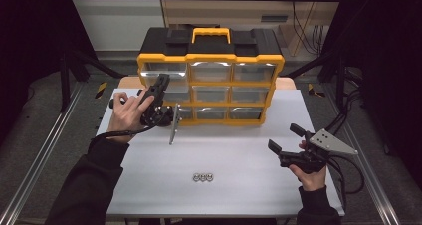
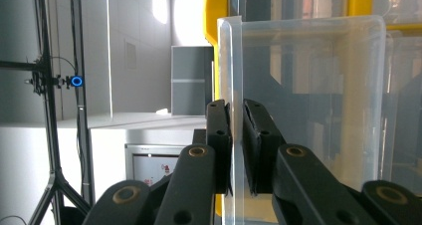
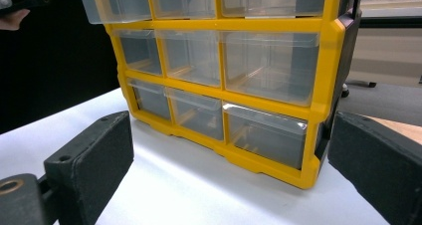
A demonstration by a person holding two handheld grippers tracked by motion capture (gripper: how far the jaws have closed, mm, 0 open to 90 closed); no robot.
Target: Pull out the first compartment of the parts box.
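In the high view, the left gripper [image 1: 160, 83] is raised against the top-left drawer [image 1: 161, 71] of the yellow-and-black organiser [image 1: 211, 75], its jaws pointing away from the person and closed on the drawer's front edge. The drawer stands a little proud of the frame, which fits a pull in hand: pinching the lip gives the only purchase on a smooth clear front. Near that gripper's body, below it, a grey plate [image 1: 173, 125] hangs edge-on above the table [image 1: 149, 185]. Well apart, to the lower right, the right gripper [image 1: 284, 138] rests low over the table with its jaws spread wide and nothing between them, probably parked until needed. Three small metal rings [image 1: 203, 176] lie in a row between the two hands, nearer the person.

In the left gripper view, the two black pads [image 2: 219, 135] stand nearly together with the thin clear wall of the drawer [image 2: 308, 100] clamped between them; the drawer body runs off to the right of the jaws, the yellow frame [image 2: 215, 16] just above and behind.

In the right gripper view, the open jaws frame the organiser [image 3: 318, 85] ahead, its bottom-row drawers straight in front, and the pulled drawer [image 3: 117, 3] juts out at the far upper left.
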